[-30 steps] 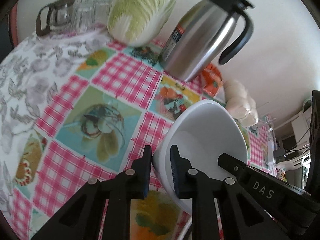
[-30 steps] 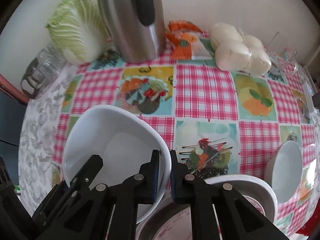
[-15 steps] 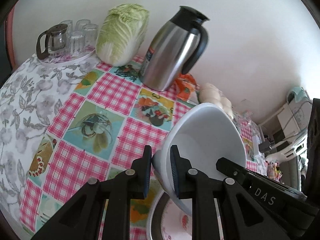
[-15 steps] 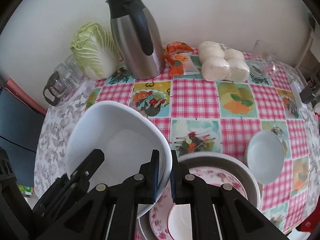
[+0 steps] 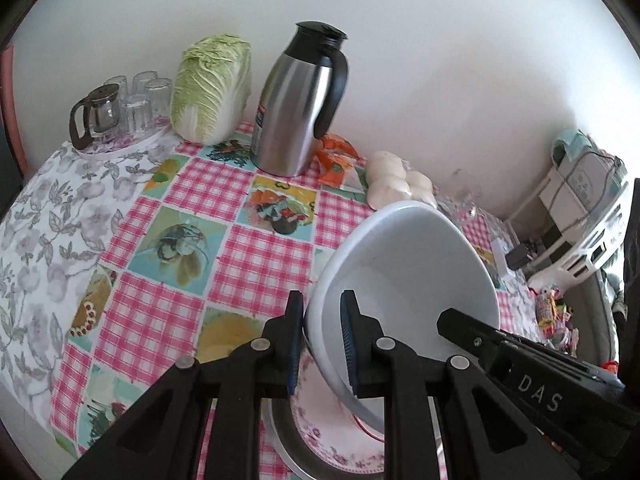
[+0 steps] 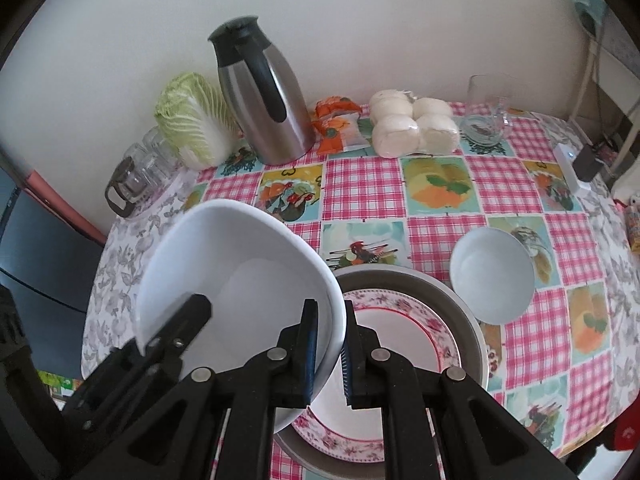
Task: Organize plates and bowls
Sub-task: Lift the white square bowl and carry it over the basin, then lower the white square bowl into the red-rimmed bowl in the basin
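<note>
A large white bowl (image 5: 404, 272) (image 6: 240, 280) is held in the air between both grippers. My left gripper (image 5: 320, 336) is shut on its left rim. My right gripper (image 6: 330, 356) is shut on its right rim. Below it a pink floral plate (image 6: 404, 344) lies in a grey dish (image 6: 468, 320) near the table's front edge; both show partly in the left wrist view (image 5: 320, 432). A small white bowl (image 6: 492, 276) stands on the cloth to the right of the grey dish.
At the back stand a steel thermos jug (image 6: 264, 92), a napa cabbage (image 6: 192, 120), a tray of glasses (image 5: 120, 108), orange snack packets (image 6: 336, 120), bagged white buns (image 6: 412, 124) and a glass mug (image 6: 488, 96). A checked cloth (image 6: 440, 184) covers the table.
Both grippers have lifted the large white bowl and pulled back from the jug and cabbage. The bowl now hangs over the floral plate and grey dish.
</note>
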Available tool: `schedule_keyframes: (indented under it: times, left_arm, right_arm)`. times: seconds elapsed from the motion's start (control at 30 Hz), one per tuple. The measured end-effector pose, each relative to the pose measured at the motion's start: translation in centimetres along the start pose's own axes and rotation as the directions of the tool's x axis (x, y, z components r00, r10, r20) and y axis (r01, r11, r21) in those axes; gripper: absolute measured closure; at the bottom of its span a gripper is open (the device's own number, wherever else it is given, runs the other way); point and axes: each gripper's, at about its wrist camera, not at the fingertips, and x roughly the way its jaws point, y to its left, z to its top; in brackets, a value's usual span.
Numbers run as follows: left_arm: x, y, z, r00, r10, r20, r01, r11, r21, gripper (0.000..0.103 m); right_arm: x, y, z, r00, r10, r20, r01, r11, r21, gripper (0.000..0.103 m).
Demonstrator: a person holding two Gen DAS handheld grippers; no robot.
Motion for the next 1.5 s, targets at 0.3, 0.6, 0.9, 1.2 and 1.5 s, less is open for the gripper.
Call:
schedule_keyframes:
  times: [0.3, 0.6, 0.9, 1.2, 1.5]
  left_arm:
    - [-1.1, -1.9, -1.8, 1.0, 0.022, 0.015, -0.024, 0.997, 0.078, 0.084]
    - [-0.5, -3.8, -2.6, 0.999, 0.047, 0.0, -0.046, 0.988, 0.145, 0.084]
    - [0.3, -6.0, -3.7, 0.999, 0.021, -0.025, -0.016, 0.982, 0.189, 0.084]
    - [1.9, -6.6, -4.4, 0.997, 0.001, -0.082, 0.013, 0.986, 0.166, 0.084]
    - [2.6, -6.0, -4.4, 0.993, 0.029, -0.11, -0.013, 0.989, 0.145, 0.084]
  right_arm:
    - [-1.4, -2.5, -3.0, 0.997, 0.053, 0.065, -0.057, 0.996, 0.071, 0.091]
    - [-1.1, -4.9, -5.2, 0.988, 0.1, 0.122, -0.114, 0.987, 0.117, 0.09]
    - [-1.8, -7.6, -5.7, 0.986, 0.112, 0.128, -0.131, 0.979, 0.155, 0.09]
    - [-1.5, -10.1, -5.9, 0.987, 0.119, 0.109, -0.139, 0.97, 0.197, 0.089]
    - [-0.2, -9.9, -6.1, 0.988, 0.137, 0.065, -0.148, 0.969, 0.196, 0.089]
